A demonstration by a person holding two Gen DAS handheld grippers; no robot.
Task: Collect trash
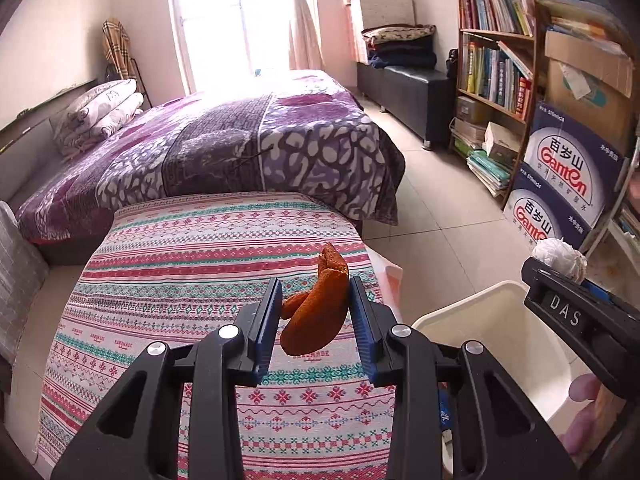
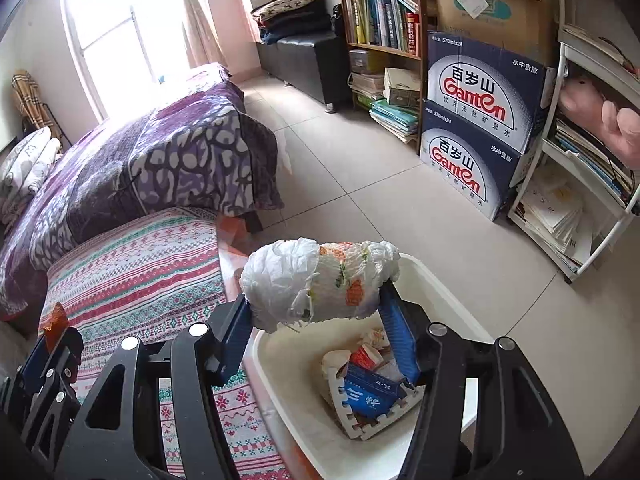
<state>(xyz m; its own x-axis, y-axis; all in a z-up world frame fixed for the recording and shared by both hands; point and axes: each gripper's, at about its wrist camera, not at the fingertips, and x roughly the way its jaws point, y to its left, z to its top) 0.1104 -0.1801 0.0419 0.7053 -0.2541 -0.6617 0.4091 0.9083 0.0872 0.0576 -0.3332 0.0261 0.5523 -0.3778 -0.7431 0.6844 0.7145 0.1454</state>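
Observation:
My left gripper [image 1: 316, 300] is shut on an orange peel [image 1: 318, 312] and holds it above the striped patterned cloth [image 1: 200, 280]. My right gripper [image 2: 316, 304] is shut on a rolled white diaper [image 2: 320, 284] with orange print and holds it over the white bin [image 2: 440, 280]. The bin holds several pieces of trash, among them a blue carton [image 2: 370, 398] and a foam mat piece [image 2: 360, 428]. In the left wrist view the right gripper [image 1: 580, 308] shows at the right, with the diaper [image 1: 560, 256] above the bin [image 1: 496, 320]. In the right wrist view the left gripper [image 2: 52, 356] holds the peel [image 2: 55, 320] at the lower left.
A bed with a purple cover [image 1: 240, 148] stands behind the striped cloth. Stacked water cartons [image 2: 480, 120] and a bookshelf [image 2: 380, 20] stand at the right. A black bench [image 1: 408, 88] with folded blankets stands by the far wall. The floor is tiled [image 2: 380, 200].

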